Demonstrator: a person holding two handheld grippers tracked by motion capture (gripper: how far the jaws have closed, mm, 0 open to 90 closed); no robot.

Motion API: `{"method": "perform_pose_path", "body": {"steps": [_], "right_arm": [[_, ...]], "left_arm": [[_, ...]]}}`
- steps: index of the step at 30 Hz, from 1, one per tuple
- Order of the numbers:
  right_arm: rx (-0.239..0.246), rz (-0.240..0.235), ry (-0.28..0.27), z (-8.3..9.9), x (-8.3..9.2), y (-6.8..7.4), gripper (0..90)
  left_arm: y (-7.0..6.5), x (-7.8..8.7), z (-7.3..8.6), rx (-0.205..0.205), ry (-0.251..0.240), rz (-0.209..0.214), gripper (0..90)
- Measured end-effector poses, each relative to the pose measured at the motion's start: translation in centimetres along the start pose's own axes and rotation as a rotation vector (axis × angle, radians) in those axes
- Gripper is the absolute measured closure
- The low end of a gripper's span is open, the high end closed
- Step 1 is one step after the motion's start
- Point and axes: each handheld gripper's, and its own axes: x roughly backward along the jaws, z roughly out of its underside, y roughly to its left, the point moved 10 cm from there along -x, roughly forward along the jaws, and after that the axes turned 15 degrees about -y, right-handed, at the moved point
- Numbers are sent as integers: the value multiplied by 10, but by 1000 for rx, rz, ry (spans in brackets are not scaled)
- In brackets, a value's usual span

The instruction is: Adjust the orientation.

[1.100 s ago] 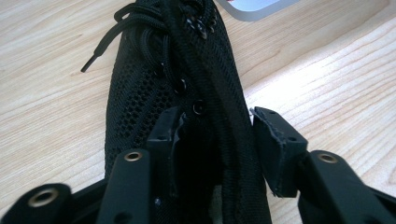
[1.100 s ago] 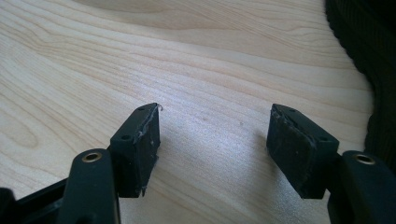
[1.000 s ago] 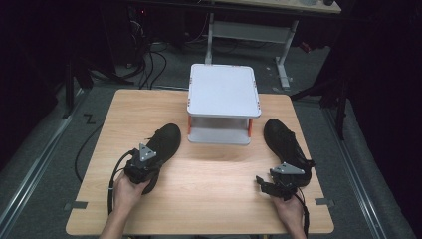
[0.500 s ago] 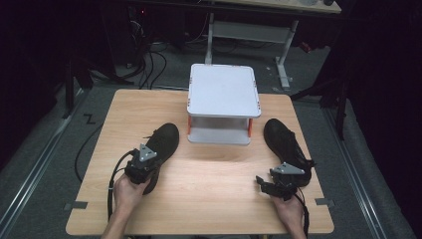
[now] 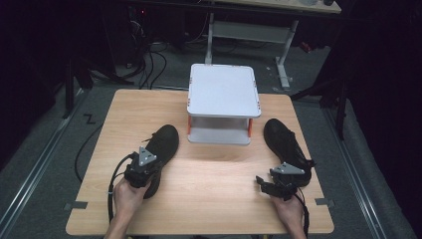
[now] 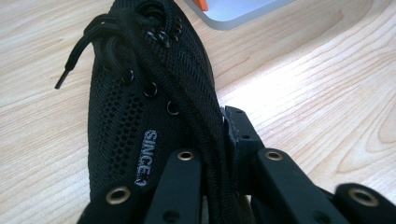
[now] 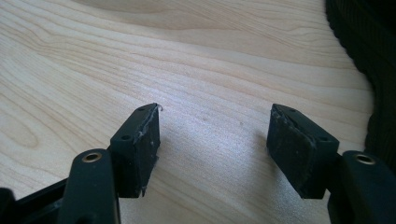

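— Left gripper?
— Held low in the left hand, forearm entering from below, jaws just closed tight on shoe fabric and laces pinched between them, grey plate on top.
— Right gripper?
— Gripped by the right hand, jaws spread wide, pads apart with nothing between, pointing leftward, cable trailing back along the wrist.

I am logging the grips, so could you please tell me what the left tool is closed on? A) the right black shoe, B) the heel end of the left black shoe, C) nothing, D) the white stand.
B: the left tool has its jaws clamped on the left black shoe at its heel end.
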Motion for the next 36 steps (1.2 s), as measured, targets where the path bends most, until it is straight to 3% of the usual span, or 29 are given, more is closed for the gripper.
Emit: {"method": "perform_pose_path", "body": {"steps": [16,26,36], "right_arm": [[0,0,0,0,0,0,346],[2,2,1,0,0,0,343],[4,3,0,0,0,-1,349]], "left_arm": [[-23,21,-7,30,-21,37,844],[-59,37,-9,23,-22,106,844],[-91,25,-2,-4,3,156,843]]}}
